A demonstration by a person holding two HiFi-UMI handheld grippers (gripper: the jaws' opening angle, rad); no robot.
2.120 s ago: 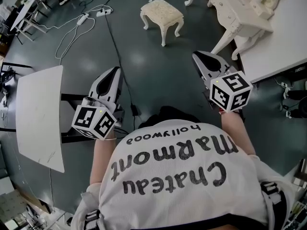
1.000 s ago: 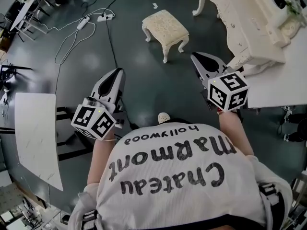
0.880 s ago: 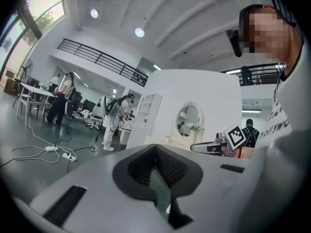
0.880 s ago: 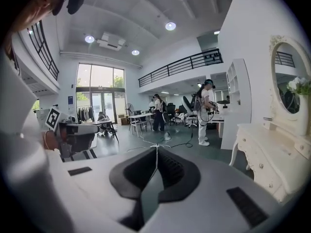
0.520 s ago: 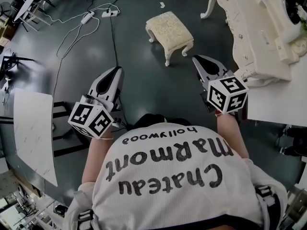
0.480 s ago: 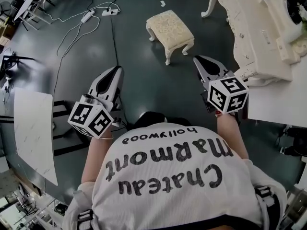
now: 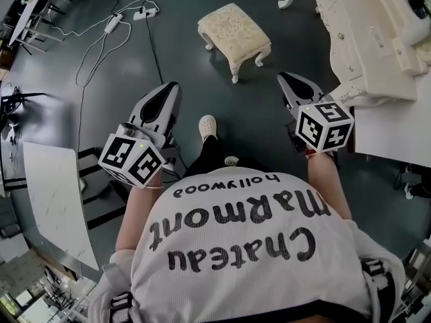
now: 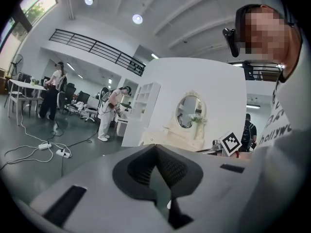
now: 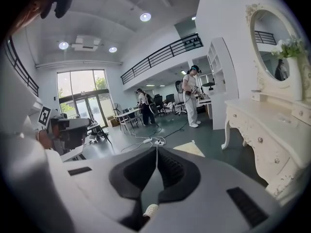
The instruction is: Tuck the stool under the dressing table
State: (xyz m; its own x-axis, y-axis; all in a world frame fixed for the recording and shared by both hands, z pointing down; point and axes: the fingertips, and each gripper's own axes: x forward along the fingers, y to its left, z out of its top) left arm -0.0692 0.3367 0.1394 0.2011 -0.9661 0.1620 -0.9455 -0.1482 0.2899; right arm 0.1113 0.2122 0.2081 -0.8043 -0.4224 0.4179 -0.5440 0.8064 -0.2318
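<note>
Standing on the floor (image 7: 202,79) ahead, apart from the dressing table (image 7: 360,36) at right, the one stool (image 7: 232,33) is untouched, so the whole tuck is left to do. Two grippers show, left gripper (image 7: 170,91) and right gripper (image 7: 288,83), each with fingers pressed together, holding nothing.

Hand-held grippers closed: left (image 7: 172,87), right (image 7: 285,79).
</note>
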